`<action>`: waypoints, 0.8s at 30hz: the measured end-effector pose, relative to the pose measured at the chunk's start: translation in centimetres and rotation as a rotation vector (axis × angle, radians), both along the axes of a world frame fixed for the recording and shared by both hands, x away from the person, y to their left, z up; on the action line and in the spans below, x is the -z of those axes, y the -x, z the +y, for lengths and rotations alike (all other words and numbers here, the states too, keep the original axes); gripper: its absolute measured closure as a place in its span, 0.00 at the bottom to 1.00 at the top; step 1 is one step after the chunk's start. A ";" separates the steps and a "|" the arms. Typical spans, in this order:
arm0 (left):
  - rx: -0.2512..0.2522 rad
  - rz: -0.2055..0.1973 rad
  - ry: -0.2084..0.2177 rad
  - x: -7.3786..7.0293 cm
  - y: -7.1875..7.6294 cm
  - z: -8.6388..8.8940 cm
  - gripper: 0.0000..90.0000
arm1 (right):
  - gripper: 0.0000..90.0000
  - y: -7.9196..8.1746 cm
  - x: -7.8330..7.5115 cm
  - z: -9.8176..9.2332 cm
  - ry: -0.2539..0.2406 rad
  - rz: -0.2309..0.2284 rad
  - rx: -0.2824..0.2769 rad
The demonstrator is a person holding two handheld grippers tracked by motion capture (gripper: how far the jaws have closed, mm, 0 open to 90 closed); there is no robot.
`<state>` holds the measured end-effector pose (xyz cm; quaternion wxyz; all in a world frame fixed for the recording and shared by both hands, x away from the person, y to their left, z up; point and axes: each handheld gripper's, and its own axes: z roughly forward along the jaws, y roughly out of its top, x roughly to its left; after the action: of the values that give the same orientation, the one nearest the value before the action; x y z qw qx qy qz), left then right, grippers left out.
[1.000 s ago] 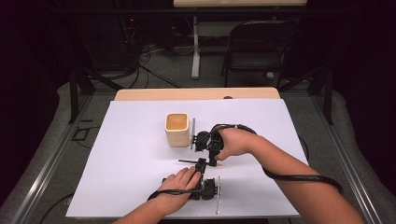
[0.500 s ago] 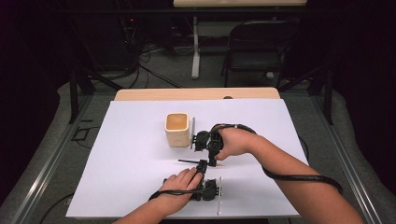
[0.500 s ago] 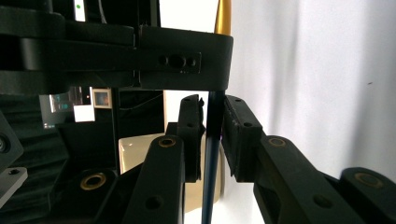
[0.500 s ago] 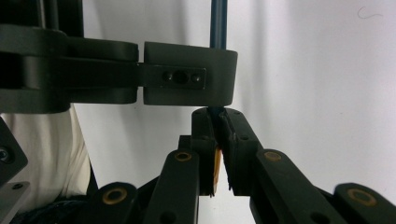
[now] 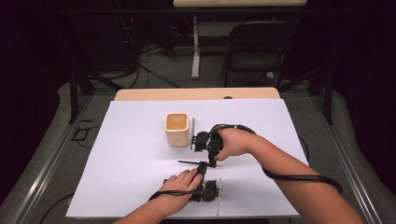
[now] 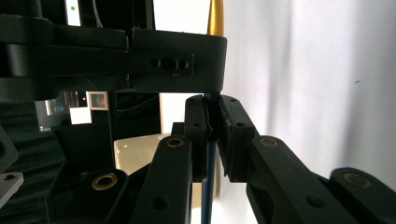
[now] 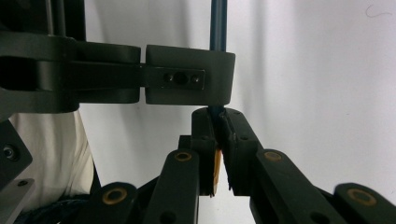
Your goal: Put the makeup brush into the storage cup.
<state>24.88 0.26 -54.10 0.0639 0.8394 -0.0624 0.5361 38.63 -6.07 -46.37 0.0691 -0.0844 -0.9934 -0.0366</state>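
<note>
A thin pen with a dark blue barrel (image 5: 187,162) and an orange-gold end (image 5: 219,165) lies level just above the white table sheet. Both grippers hold it from opposite sides. My left gripper (image 5: 202,167) comes from the near side and is shut on the blue barrel (image 6: 208,177); the gold end (image 6: 215,18) sticks out past the other gripper's jaw. My right gripper (image 5: 212,160) comes from the far side, shut on the pen's orange part (image 7: 217,170), and the blue barrel (image 7: 218,23) runs on beyond the left gripper's jaw.
A cream square cup (image 5: 177,129) stands open-topped just left of the right gripper, also seen as a pale cup (image 6: 135,151). The white sheet (image 5: 130,177) covers the table. A folding chair (image 5: 254,51) and cables are on the floor behind.
</note>
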 end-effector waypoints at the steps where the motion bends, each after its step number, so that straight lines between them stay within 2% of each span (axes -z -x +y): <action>1: -0.004 0.003 -0.005 0.0 0.0 0.0 0.92 | 0.93 0.0 0.0 0.0 0.000 0.000 -0.002; 5: 0.002 0.003 0.005 0.0 0.0 -0.1 0.92 | 0.93 0.0 0.0 0.0 0.004 0.003 -0.001; 11: -0.002 0.010 -0.005 -0.1 0.1 -0.1 0.92 | 0.93 0.0 0.0 0.0 0.004 0.008 0.001; 12: 0.010 -0.002 0.002 0.0 0.0 -0.1 0.92 | 0.92 0.0 0.0 0.0 0.003 0.009 0.002; 14: 0.004 0.006 0.004 0.0 0.0 -0.1 0.92 | 0.85 0.1 -0.1 0.1 -0.008 0.017 -0.002; 21: 0.005 0.007 0.002 0.0 0.0 0.1 0.92 | 0.79 0.3 -0.4 0.2 0.015 -0.007 -0.037; 22: 0.007 0.006 0.005 0.0 0.0 0.1 0.92 | 0.79 0.3 -0.4 0.2 0.007 -0.010 -0.036; 24: 0.001 0.009 -0.007 0.0 0.0 0.1 0.92 | 0.76 0.3 -0.4 0.0 0.012 -0.018 -0.034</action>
<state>24.83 0.41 -54.10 0.0613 0.8421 -0.0643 0.5320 38.33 -6.06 -45.93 0.0603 -0.0677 -0.9954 -0.0304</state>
